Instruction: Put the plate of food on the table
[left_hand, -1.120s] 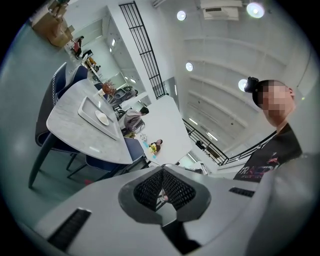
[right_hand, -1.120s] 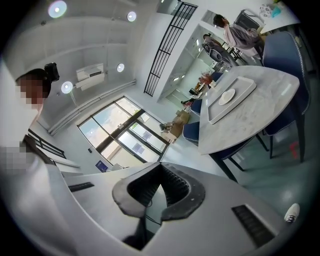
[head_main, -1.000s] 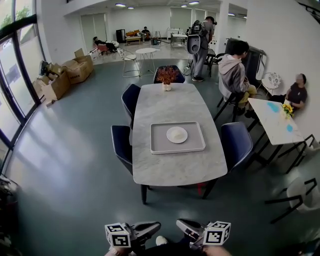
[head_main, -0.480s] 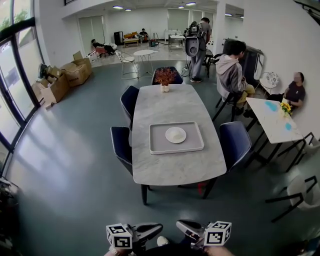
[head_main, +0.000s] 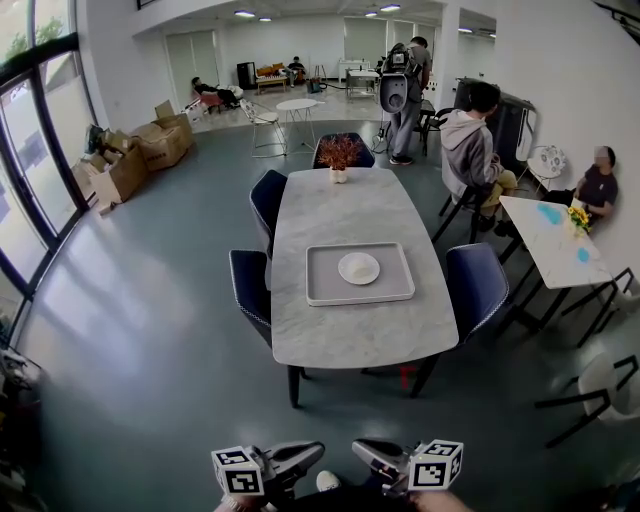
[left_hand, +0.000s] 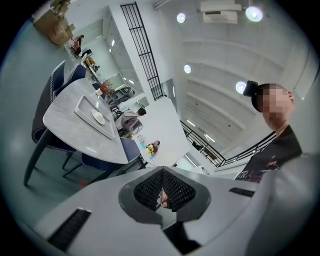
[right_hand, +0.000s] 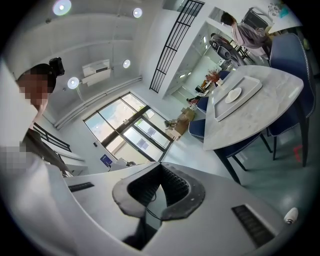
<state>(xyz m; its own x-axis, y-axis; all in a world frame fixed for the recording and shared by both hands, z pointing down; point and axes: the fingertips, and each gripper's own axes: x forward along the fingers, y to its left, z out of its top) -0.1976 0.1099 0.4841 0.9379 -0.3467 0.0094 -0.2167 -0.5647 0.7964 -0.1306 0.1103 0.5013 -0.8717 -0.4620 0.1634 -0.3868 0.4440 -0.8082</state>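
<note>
Resting at the centre of the head view, the round white plate (head_main: 358, 268) lies flat inside a shallow rectangular grey tray (head_main: 325, 292) with rounded corners and a raised rim. Whether the plate carries food cannot be told at this size. The tray sits on the near half of a long tabletop (head_main: 350, 205) of pale grey veined stone with rounded corners. A small white pot holding a reddish-brown plant (head_main: 340, 155) stands at the far end of the tabletop, toward the top of the frame. Dark blue padded chairs (head_main: 250, 285) on thin black legs are drawn up along both long sides. The floor (head_main: 150, 330) is smooth, glossy and grey-green.

The left tongs (head_main: 300, 458) show at the bottom edge, left of centre, and the right tongs (head_main: 375, 458) just right of centre. Both are well apart from the tabletop, with floor between. Each carries a white cube (head_main: 237, 470) printed with black square markers. In the left gripper view the two black ribbed pads meet at their tips with nothing between them. The right gripper view shows the same: pads closed together and empty.
</note>
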